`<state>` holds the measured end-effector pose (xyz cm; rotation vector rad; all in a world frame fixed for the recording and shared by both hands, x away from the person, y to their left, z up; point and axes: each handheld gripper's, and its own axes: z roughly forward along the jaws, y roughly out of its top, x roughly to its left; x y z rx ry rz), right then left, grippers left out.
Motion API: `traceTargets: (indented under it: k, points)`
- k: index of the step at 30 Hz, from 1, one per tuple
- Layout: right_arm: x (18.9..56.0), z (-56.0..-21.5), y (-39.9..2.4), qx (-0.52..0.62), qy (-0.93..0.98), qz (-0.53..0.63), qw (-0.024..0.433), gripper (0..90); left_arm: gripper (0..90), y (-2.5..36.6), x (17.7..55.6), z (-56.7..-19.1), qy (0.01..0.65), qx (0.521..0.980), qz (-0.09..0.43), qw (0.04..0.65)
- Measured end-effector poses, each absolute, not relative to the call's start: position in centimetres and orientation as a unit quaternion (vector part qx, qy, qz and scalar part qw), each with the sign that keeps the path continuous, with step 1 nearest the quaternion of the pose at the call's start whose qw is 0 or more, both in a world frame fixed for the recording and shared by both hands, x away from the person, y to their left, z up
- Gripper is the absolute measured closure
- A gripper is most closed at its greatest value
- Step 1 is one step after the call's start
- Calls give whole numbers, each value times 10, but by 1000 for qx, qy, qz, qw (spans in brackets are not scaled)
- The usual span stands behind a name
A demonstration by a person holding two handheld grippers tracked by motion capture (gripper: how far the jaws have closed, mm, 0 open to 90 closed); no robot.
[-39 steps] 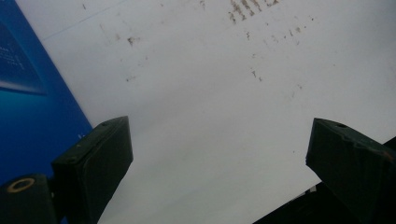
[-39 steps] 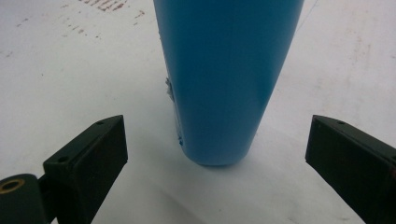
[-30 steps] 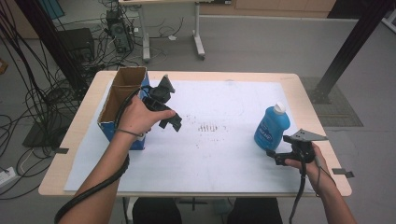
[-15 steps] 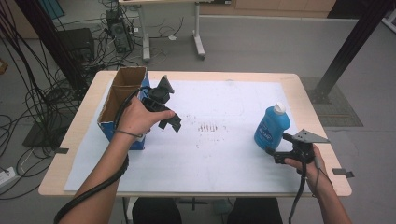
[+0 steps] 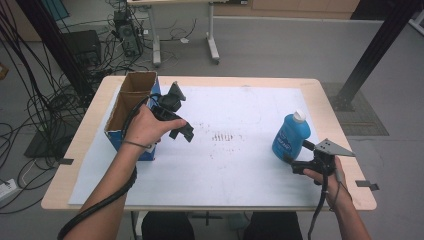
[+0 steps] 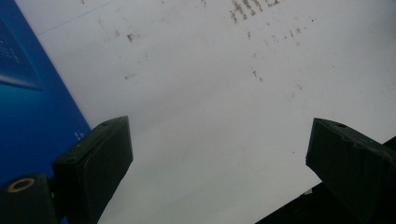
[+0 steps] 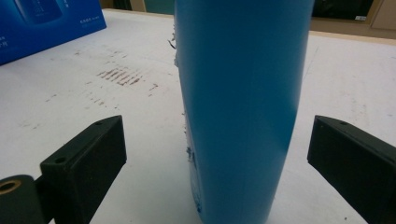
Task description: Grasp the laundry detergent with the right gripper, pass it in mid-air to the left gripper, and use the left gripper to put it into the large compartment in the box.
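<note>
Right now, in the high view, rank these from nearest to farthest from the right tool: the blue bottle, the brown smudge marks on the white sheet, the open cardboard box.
1. Blue bottle: upright just ahead of the right tool, between its open jaws.
2. Brown smudge marks: mid-sheet, to the left.
3. Open cardboard box: far left, by the left hand.

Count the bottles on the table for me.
1. The blue bottle stands upright near the table's right edge, between the open jaws of the right gripper. The open box may hide others.
</note>
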<state>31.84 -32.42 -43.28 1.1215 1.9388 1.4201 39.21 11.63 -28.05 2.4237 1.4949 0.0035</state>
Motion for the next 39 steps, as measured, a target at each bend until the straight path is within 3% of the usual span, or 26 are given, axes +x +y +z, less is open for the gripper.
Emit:
traceTargets:
  k: [39]
  points:
    - [332, -438, -318, 402, 681, 541, 286, 42, 76, 110, 393, -277, 508, 848, -3, 152]
